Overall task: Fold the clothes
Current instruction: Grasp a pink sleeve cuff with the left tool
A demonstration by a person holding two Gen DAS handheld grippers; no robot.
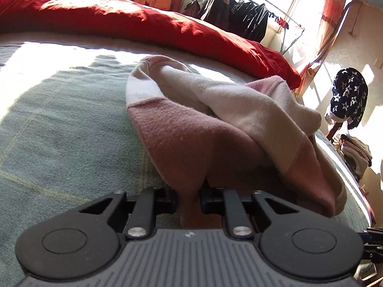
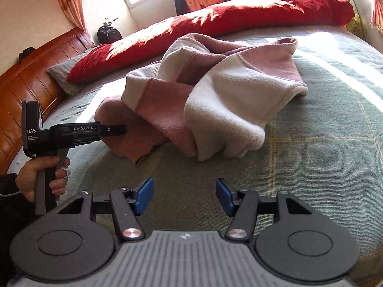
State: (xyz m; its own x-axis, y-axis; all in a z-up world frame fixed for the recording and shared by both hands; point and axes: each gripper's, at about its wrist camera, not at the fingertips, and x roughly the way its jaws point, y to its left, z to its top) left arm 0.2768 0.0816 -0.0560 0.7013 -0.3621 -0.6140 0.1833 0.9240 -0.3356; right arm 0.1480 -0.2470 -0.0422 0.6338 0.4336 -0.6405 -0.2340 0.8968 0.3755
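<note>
A pink and cream striped garment (image 2: 210, 91) lies crumpled on the green plaid bed cover (image 2: 323, 148). In the left wrist view my left gripper (image 1: 189, 198) is shut on a dusty-pink edge of that garment (image 1: 186, 143), cloth bunched between its jaws. The right wrist view shows the same left gripper (image 2: 119, 129) from the side, a hand (image 2: 38, 177) on its handle, its tip at the garment's left pink end. My right gripper (image 2: 184, 196) hovers over bare bed cover just short of the garment, blue pads (image 2: 143, 196) apart, nothing between them.
A red duvet (image 2: 215, 24) runs along the far side of the bed, with a wooden headboard (image 2: 31, 76) at the left. A clothes rack with dark garments (image 1: 239, 16) stands by the window. A folded pile (image 1: 356, 157) and a star-patterned cloth (image 1: 349, 95) sit beyond the bed's right edge.
</note>
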